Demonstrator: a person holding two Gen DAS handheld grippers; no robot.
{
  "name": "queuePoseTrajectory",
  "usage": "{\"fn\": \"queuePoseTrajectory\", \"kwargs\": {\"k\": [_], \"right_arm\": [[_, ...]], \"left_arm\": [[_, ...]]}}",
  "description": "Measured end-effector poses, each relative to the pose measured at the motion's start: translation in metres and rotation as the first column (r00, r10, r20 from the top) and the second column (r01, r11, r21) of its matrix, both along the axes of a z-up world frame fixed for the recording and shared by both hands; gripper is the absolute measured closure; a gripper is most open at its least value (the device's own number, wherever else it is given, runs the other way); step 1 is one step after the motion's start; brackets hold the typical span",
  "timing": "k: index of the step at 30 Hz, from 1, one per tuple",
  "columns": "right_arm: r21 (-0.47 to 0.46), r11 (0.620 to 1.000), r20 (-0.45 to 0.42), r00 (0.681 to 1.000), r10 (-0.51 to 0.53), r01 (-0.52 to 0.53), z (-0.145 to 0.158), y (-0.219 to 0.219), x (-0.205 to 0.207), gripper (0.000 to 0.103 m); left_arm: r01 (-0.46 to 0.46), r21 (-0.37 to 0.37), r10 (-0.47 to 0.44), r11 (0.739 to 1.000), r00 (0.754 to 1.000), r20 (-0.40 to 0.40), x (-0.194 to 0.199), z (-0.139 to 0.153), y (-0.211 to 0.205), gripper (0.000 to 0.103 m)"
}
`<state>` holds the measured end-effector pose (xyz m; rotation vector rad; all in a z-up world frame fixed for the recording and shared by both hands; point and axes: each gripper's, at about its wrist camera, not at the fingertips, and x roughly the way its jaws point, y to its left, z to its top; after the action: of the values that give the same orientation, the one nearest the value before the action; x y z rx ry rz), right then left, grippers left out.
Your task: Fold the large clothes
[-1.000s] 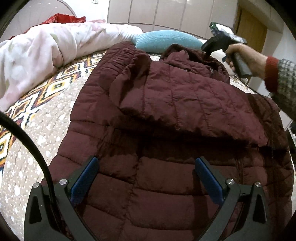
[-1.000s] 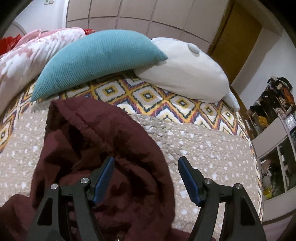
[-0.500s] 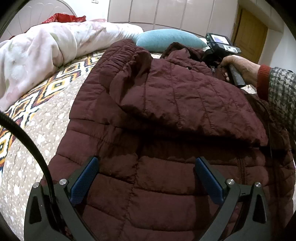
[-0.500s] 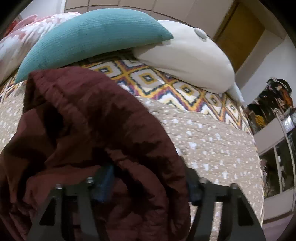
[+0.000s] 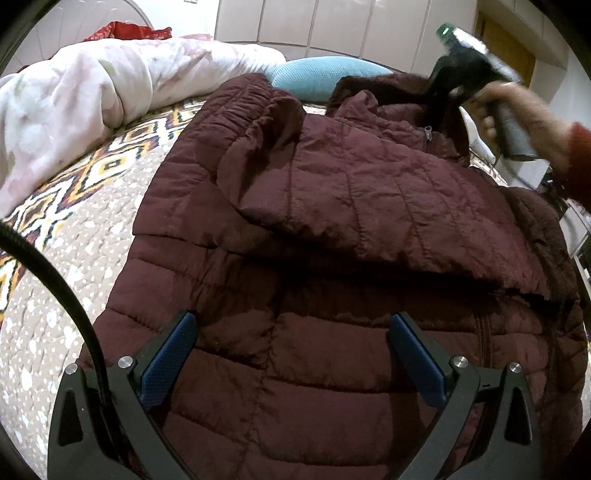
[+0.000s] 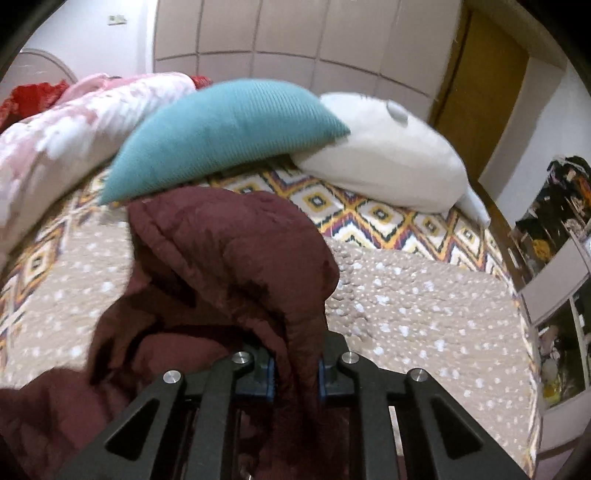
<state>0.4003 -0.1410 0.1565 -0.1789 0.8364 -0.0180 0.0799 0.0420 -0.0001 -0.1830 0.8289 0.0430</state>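
Patterned bed [image 6: 424, 295] underneath, right gripper [image 6: 295, 373] has just closed its jaws on the jacket [image 5: 332, 258] hood (left gripper [image 5: 291, 354] gapes idle), so lift smoothly, folding hood inward.

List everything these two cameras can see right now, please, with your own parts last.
puffer jacket: one, maroon, spread on the bed
bedspread: one, beige dotted with diamond border
cushion: one, teal, at the bed's head
pillow: one, white, beside the cushion
duvet: one, pink floral, bunched at the bed's far side
wardrobe: pale panelled doors, behind the bed
door: one, wooden
left gripper: open above the jacket
right gripper: just closed, pinching the jacket's collar
hand: one, holding the right gripper's handle
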Motion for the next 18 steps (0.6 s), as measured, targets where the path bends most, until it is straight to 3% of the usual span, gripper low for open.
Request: {"fn": "queuePoseTrajectory", "kwargs": {"k": [7, 10, 15, 18], "right_arm": [[-0.021, 0.987, 0.074, 0.984, 0.161, -0.16, 0.061, 0.026, -0.113, 0.087], [-0.05, 0.974, 0.099, 0.969, 0.225, -0.221, 0.067, 0.033, -0.165, 0.087], [-0.098, 0.958, 0.099, 0.955, 0.281, -0.271, 0.033, 0.034, -0.229, 0.087], [-0.138, 0.951, 0.073, 0.955, 0.287, -0.276, -0.003, 0.028, -0.247, 0.087]], "left_arm": [[0.001, 0.001, -0.001, 1.0, 1.0, -0.003, 0.001, 0.0, 0.0, 0.0], [0.002, -0.001, -0.002, 1.0, 1.0, -0.004, 0.001, 0.0, 0.0, 0.0], [0.005, -0.035, -0.005, 0.999, 1.0, -0.008, -0.001, 0.004, 0.005, 0.0], [0.001, -0.111, -0.002, 0.994, 1.0, -0.009, -0.013, 0.015, 0.016, 0.0]]}}
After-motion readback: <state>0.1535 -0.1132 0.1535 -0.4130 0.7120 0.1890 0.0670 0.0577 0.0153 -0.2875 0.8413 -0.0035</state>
